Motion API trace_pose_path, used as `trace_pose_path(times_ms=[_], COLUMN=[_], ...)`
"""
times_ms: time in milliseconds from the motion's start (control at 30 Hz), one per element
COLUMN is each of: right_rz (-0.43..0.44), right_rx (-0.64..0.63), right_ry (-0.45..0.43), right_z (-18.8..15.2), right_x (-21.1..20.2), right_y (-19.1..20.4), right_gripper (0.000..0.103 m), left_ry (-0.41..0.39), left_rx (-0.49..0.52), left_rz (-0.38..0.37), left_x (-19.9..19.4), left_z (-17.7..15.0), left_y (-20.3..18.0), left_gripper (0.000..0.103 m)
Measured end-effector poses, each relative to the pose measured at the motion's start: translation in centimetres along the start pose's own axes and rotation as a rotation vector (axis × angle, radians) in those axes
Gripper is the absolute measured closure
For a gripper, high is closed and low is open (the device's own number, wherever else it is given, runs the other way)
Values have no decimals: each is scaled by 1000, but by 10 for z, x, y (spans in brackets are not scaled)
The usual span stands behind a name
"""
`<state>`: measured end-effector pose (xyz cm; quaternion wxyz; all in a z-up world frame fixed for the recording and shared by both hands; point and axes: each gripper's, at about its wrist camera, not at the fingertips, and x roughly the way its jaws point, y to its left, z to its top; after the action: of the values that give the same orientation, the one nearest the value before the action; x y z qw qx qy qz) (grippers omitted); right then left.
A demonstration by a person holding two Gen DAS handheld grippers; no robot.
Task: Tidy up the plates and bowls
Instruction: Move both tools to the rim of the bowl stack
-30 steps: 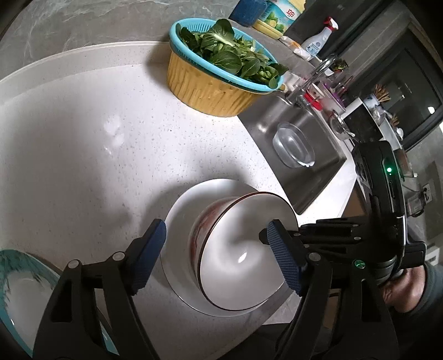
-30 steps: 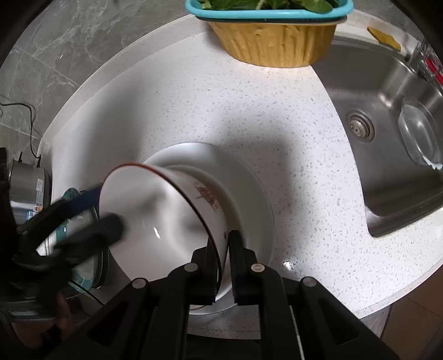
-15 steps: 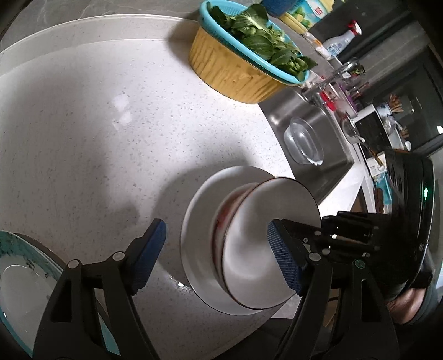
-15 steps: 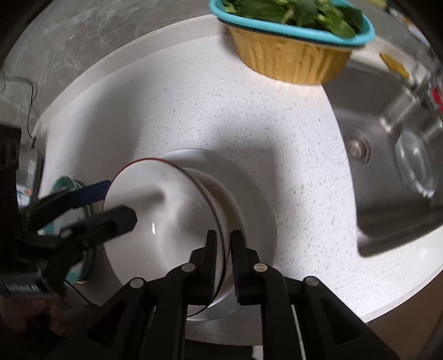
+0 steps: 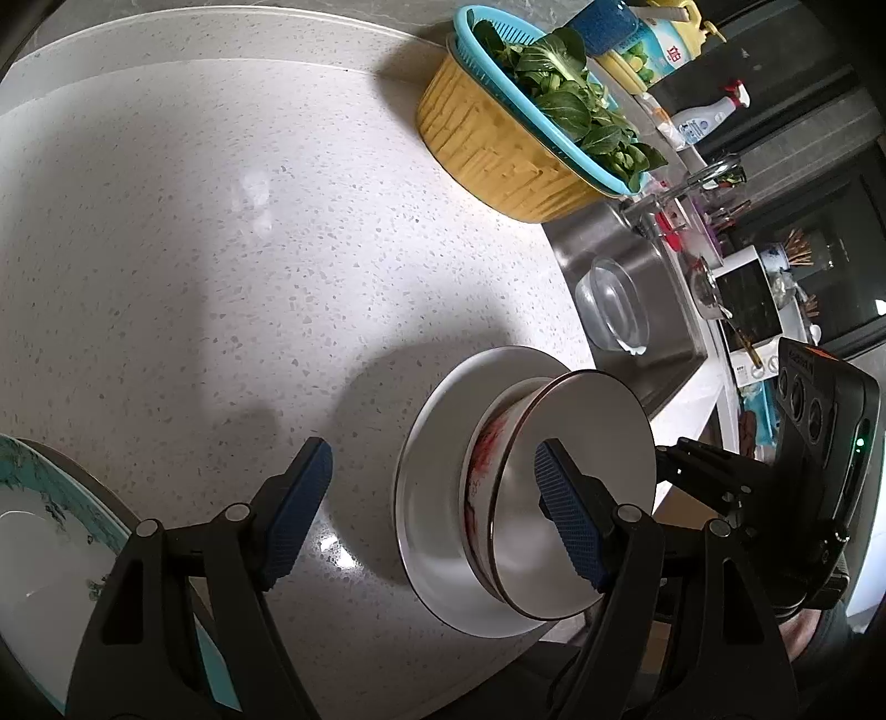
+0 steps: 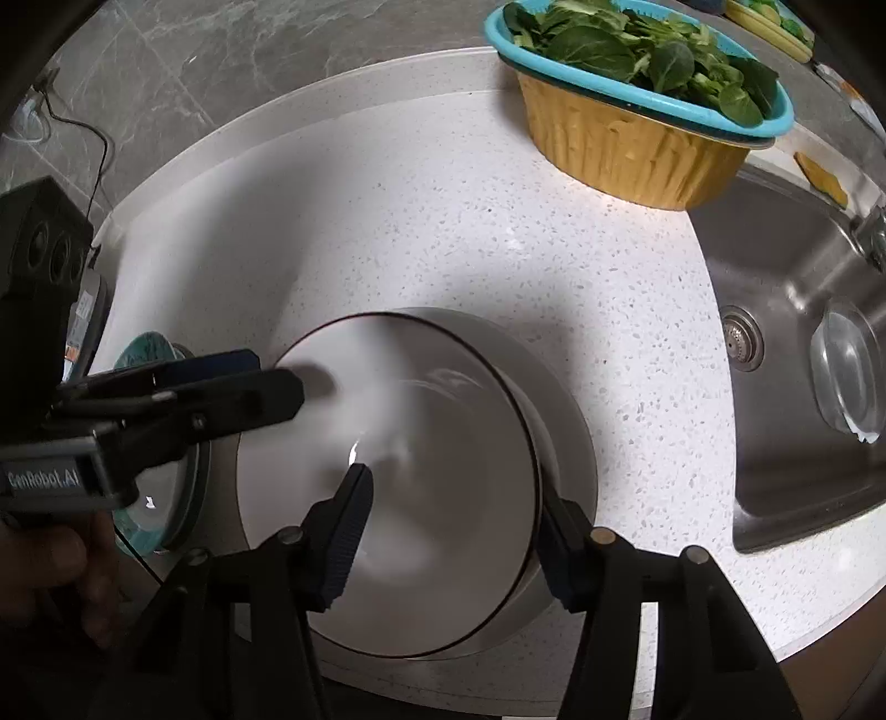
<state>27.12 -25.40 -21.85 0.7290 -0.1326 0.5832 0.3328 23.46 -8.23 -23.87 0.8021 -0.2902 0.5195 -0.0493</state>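
Bowls: two, one white bowl (image 6: 443,498) with a dark rim line and one clear glass bowl (image 6: 844,371) in the sink (image 6: 775,266)
Plates: two, one white plate (image 6: 570,443) under the white bowl and one teal-rimmed plate (image 5: 50,554) at the counter's edge
Baskets: one yellow basket (image 6: 631,144) with a blue strainer of leafy greens (image 6: 637,47)
Grippers: two, left gripper (image 5: 432,509) and right gripper (image 6: 454,531)
Spray bottles: one (image 5: 706,113)

1. A white speckled countertop (image 5: 232,266) curves beneath a grey marbled wall (image 6: 232,50).
2. A steel sink (image 6: 786,288) is set into it.
3. Bright light casts soft shadows across the counter.
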Motion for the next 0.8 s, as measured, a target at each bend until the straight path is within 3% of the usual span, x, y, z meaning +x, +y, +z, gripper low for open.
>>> trace_pose_path(times_ms=[233, 800], right_rz=[68, 66], right_rx=[42, 40], right_ry=[14, -10], right_z=[3, 10], right_x=[-6, -22], right_y=[-7, -14], right_gripper=[42, 36], left_ry=[-5, -12], left_rx=[-31, -58], left_rz=[-1, -15], left_x=[-1, 2], left_z=[-5, -11], left_y=[2, 2], left_gripper=[29, 29])
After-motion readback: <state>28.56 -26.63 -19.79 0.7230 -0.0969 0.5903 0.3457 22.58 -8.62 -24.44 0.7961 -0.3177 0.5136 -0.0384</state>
